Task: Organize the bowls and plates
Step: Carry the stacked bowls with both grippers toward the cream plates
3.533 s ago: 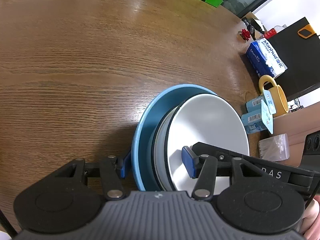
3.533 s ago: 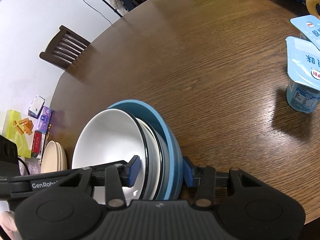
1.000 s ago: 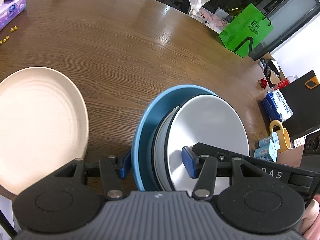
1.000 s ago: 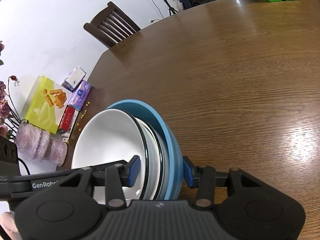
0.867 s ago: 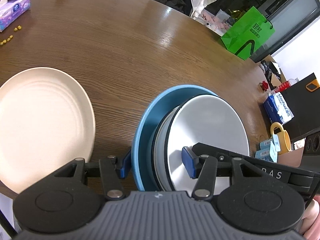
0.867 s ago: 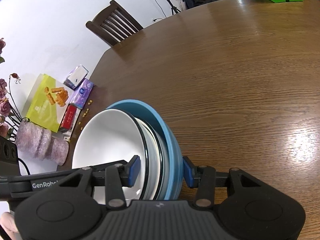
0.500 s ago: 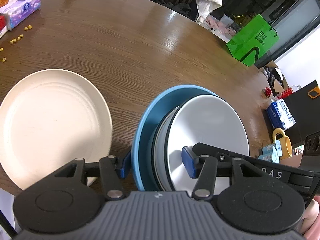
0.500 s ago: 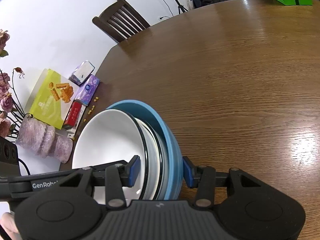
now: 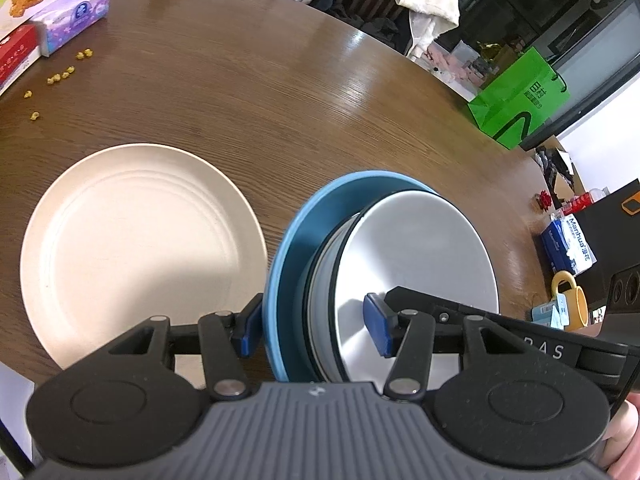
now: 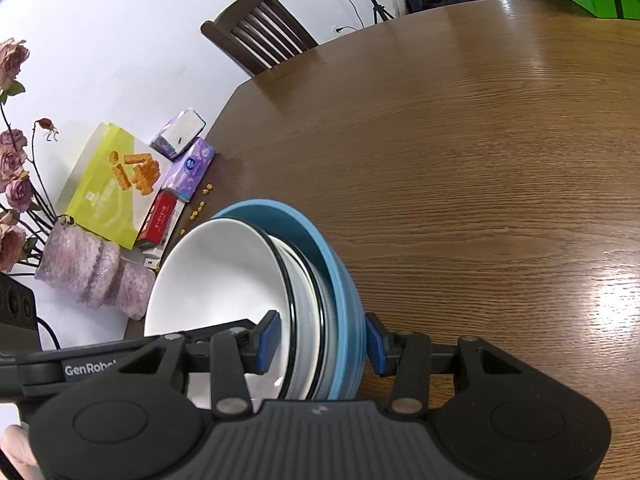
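Left hand-held gripper (image 9: 314, 330) sits nearest in the left wrist view, jaws about half open and clamped across the left edge of a stack of dishes: one blue pad outside the round blue plate (image 9: 288, 248), the other inside the round white bowl (image 9: 416, 248) on top. Grey bowls with dark rims (image 9: 320, 276) are nested between plate and white bowl. Right hand-held gripper (image 10: 320, 338) does the same on the opposite edge, jaws partly open and pressed on the stack, one pad inside the white bowl, one outside the blue plate rim. The stack hangs between the two grippers, tilted in both views, above the round dark brown wooden table (image 9: 280, 92). Part of a person's hand (image 9: 624, 440) shows at the bottom right corner of the left wrist view.

Just left of the stack, a round cream plate (image 9: 136, 240) lies flat on the table near its edge. Farther left, small yellow crumbs (image 9: 60, 76) lie scattered, then a purple tissue pack (image 9: 76, 16) and a red box (image 9: 16, 56) at the table's left edge. A pink glittery vase (image 10: 92, 276) stands left of the table in the right wrist view. Far right: yellow mug (image 9: 570, 300), blue tissue pack (image 9: 568, 246). Farthest: a green paper bag (image 9: 516, 108) and a dark wooden chair (image 10: 260, 40).
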